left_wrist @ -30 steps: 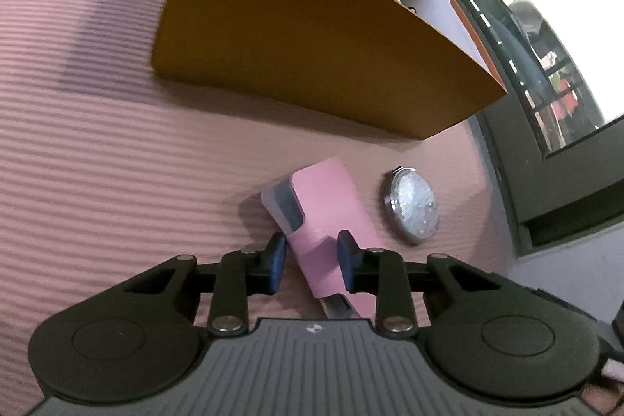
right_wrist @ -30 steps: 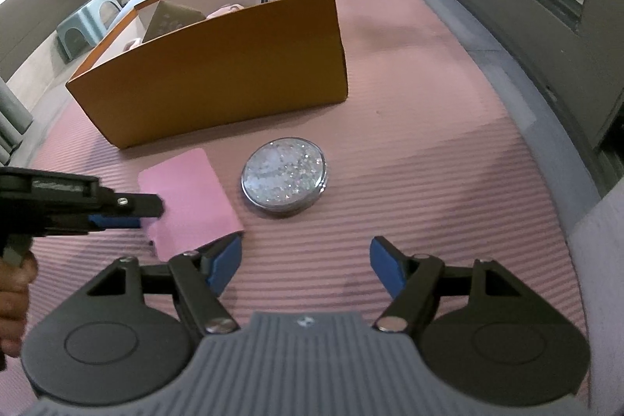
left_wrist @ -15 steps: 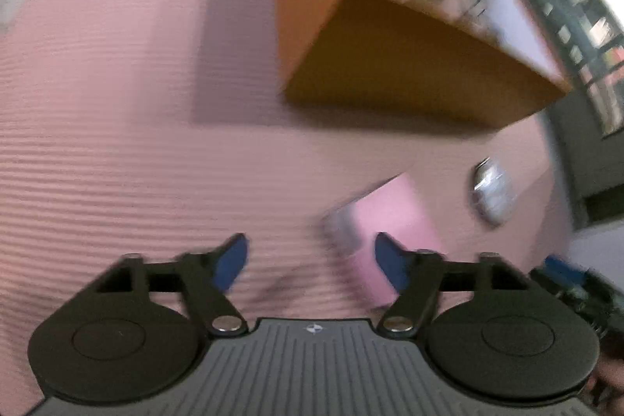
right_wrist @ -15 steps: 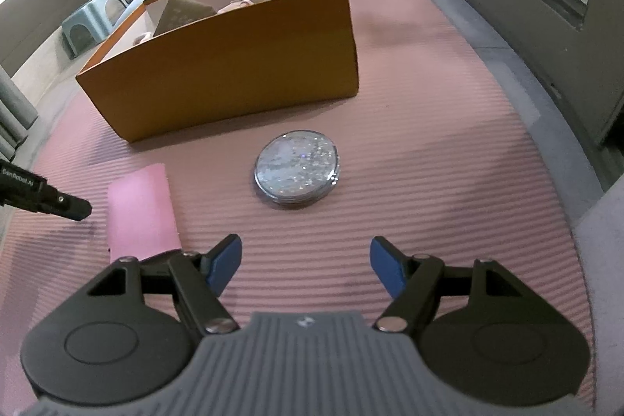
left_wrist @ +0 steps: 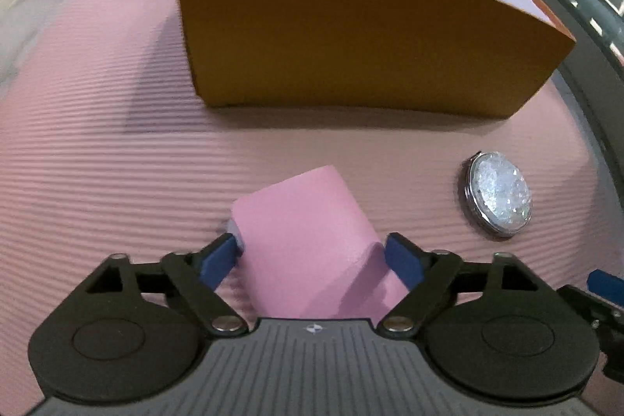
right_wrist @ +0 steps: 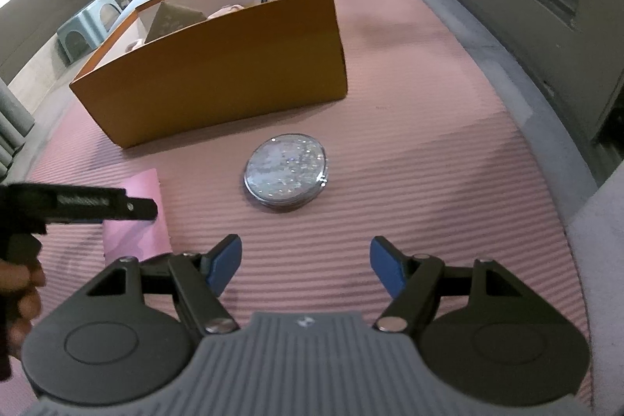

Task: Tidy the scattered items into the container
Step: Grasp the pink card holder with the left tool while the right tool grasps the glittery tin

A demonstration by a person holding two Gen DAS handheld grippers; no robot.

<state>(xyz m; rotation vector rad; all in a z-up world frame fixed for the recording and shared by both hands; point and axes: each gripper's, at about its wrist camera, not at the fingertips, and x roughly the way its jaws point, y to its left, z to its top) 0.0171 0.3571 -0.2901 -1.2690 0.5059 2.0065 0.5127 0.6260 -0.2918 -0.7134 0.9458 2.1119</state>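
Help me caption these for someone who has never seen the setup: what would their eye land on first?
Probably the big orange box standing on the ribbed pink mat, already holding a few items. Next, the round glittery compact lying on the mat in front of the box, ahead of the open right claw. Then the flat pink case beside it, between the fingers of the left claw, whose jaws are opening around it.
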